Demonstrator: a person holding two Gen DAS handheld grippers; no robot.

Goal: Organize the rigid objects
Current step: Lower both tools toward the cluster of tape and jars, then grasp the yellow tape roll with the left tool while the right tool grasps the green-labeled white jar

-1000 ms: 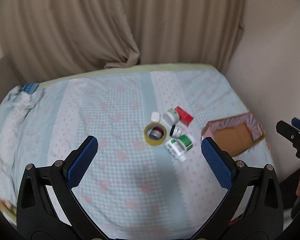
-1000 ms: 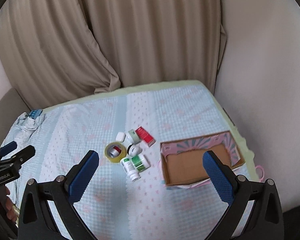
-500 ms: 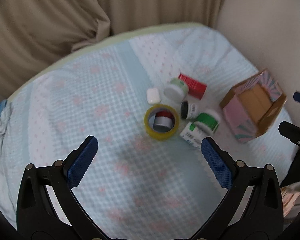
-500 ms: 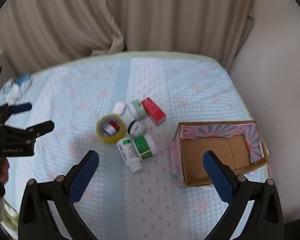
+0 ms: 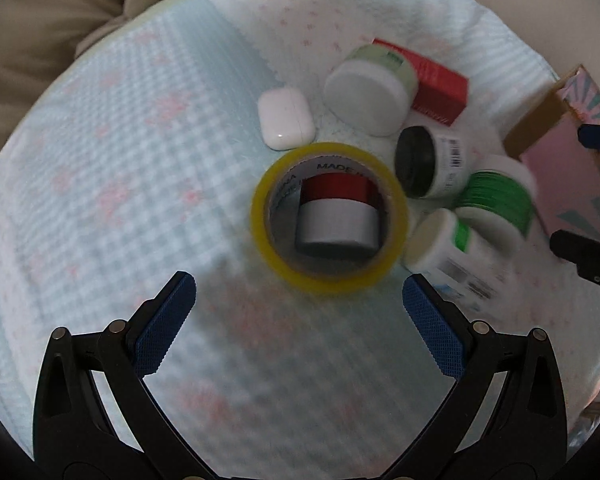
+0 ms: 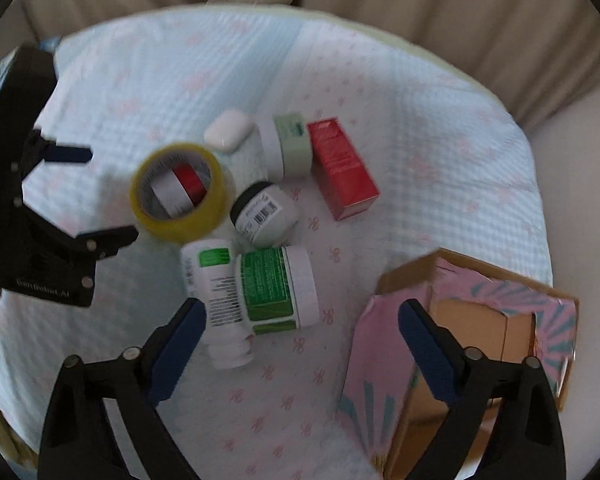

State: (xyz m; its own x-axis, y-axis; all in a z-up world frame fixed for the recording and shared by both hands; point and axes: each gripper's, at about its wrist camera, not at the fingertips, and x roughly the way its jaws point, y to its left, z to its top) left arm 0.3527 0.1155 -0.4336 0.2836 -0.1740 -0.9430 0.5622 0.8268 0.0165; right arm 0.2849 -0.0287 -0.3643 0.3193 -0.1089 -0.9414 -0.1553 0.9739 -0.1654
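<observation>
On the bedspread lies a cluster: a yellow tape roll [image 5: 328, 216] [image 6: 180, 192] with a red-and-grey roll inside, a white earbud case [image 5: 286, 120], a pale green jar [image 5: 370, 88], a red box [image 6: 342, 168], a black-lidded jar [image 6: 264, 212], a green-label jar [image 6: 276, 288] and a white bottle [image 6: 216, 300]. My left gripper [image 5: 298, 284] stands open just short of the tape roll. My right gripper [image 6: 303, 306] hangs over the green-label jar and the bottle, its jaws closing; the pads touch neither.
A pink patterned cardboard box [image 6: 476, 332] lies open by the bed's right edge, under my right finger [image 6: 428, 340]. Beige curtains [image 6: 420, 8] hang behind the bed, and a pale wall [image 5: 560, 12] runs along its right side.
Both grippers have dropped steeply toward the cluster, which now fills each view. The right gripper's fingers have drawn slightly closer together. The objects lie as before.
</observation>
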